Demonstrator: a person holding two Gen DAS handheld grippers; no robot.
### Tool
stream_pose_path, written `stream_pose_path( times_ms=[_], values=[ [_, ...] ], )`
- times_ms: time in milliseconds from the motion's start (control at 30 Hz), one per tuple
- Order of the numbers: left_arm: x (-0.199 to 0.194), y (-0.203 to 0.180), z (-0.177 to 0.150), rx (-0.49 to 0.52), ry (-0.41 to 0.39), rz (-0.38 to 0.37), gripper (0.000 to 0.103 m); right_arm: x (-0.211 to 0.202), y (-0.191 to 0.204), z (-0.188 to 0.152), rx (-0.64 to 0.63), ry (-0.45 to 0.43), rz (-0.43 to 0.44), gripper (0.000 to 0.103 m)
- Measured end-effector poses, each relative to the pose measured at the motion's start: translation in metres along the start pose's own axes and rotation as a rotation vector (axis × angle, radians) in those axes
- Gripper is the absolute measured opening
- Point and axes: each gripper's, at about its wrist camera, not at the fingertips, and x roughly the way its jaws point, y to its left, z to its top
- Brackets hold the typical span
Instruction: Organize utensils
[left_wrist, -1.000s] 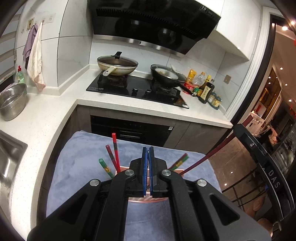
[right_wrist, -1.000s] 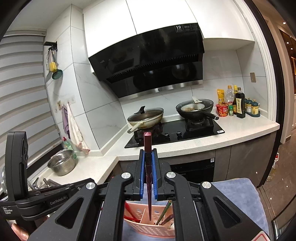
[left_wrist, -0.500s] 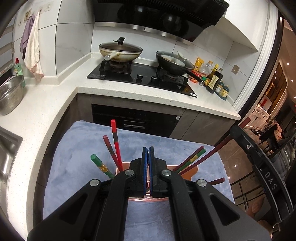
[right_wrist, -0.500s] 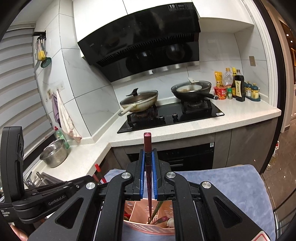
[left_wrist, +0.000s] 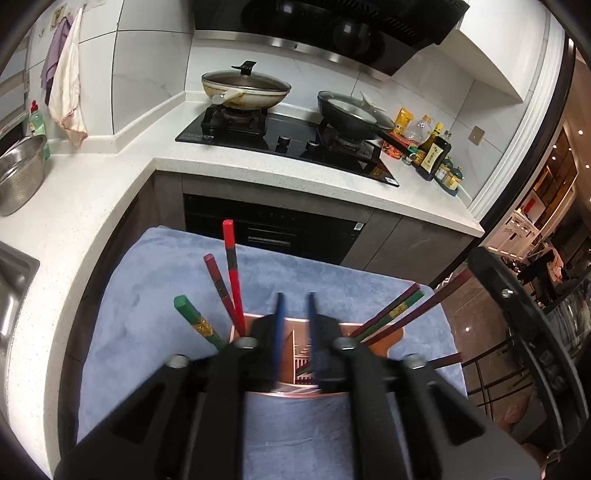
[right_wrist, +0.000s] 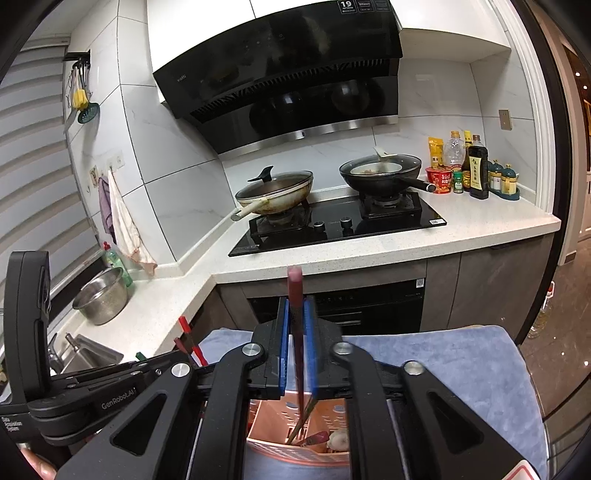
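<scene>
White marble-look tiles (right_wrist: 177, 155) cover the walls. A black range hood (right_wrist: 288, 74) hangs under white cabinets (right_wrist: 207, 33), above a black gas hob (right_wrist: 340, 225) set into a white speckled worktop (right_wrist: 480, 225). The worktop turns a corner toward a steel sink (left_wrist: 11, 288). Below the hob sits a dark built-in oven (left_wrist: 273, 229) between grey cabinet fronts (right_wrist: 498, 291). Slatted blinds (right_wrist: 33, 155) cover the window on the left. A wall outlet (right_wrist: 504, 119) is mounted near the right edge. Beyond a dark door frame (left_wrist: 554, 147), ceiling spotlights (left_wrist: 580, 132) reflect on a glossy floor (left_wrist: 476, 306).
</scene>
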Motion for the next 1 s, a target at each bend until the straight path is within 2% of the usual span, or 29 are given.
stream_pose_path(
  times_ms=[33, 67, 100, 133, 233, 267, 367, 500, 600, 733, 800, 933, 1000],
  values=[
    [-0.001, 0.001, -0.001, -0.002, -0.01, 0.019, 0.034, -0.002, 0.0, 0.0, 0.002, -0.005, -0.009, 0.049],
    [-0.005, 0.002, -0.003, 0.0, -0.031, 0.042, 0.04, -0.005, 0.0, 0.0, 0.008, -0.016, -0.015, 0.057],
    [-0.008, 0.002, -0.005, 0.006, -0.047, 0.057, 0.042, -0.009, -0.002, -0.001, 0.017, -0.033, -0.019, 0.06],
    [-0.012, 0.001, -0.008, 0.012, -0.061, 0.077, 0.046, -0.015, -0.003, -0.001, 0.019, -0.047, -0.025, 0.06],
    [-0.021, -0.001, -0.014, 0.024, -0.084, 0.115, 0.051, -0.027, -0.003, -0.002, 0.011, -0.041, -0.027, 0.059],
    [-0.026, -0.002, -0.018, 0.034, -0.097, 0.139, 0.059, -0.031, -0.003, -0.003, 0.011, -0.039, -0.026, 0.059],
    [-0.041, -0.007, -0.03, 0.057, -0.144, 0.215, 0.071, -0.043, -0.002, -0.009, -0.003, -0.019, -0.026, 0.062],
    [-0.059, -0.013, -0.048, 0.096, -0.178, 0.286, 0.075, -0.059, 0.003, -0.029, -0.042, 0.025, -0.048, 0.066],
    [-0.071, -0.015, -0.061, 0.115, -0.183, 0.308, 0.08, -0.07, 0.004, -0.045, -0.06, 0.051, -0.067, 0.066],
    [-0.086, -0.019, -0.08, 0.137, -0.202, 0.334, 0.091, -0.085, 0.006, -0.065, -0.078, 0.083, -0.085, 0.066],
    [-0.09, -0.022, -0.088, 0.155, -0.205, 0.348, 0.092, -0.091, 0.006, -0.074, -0.081, 0.1, -0.088, 0.067],
    [-0.098, -0.025, -0.1, 0.163, -0.191, 0.351, 0.094, -0.1, 0.007, -0.088, -0.07, 0.15, -0.094, 0.078],
    [-0.102, -0.025, -0.105, 0.164, -0.194, 0.359, 0.095, -0.106, 0.007, -0.093, -0.07, 0.149, -0.104, 0.085]
  ],
)
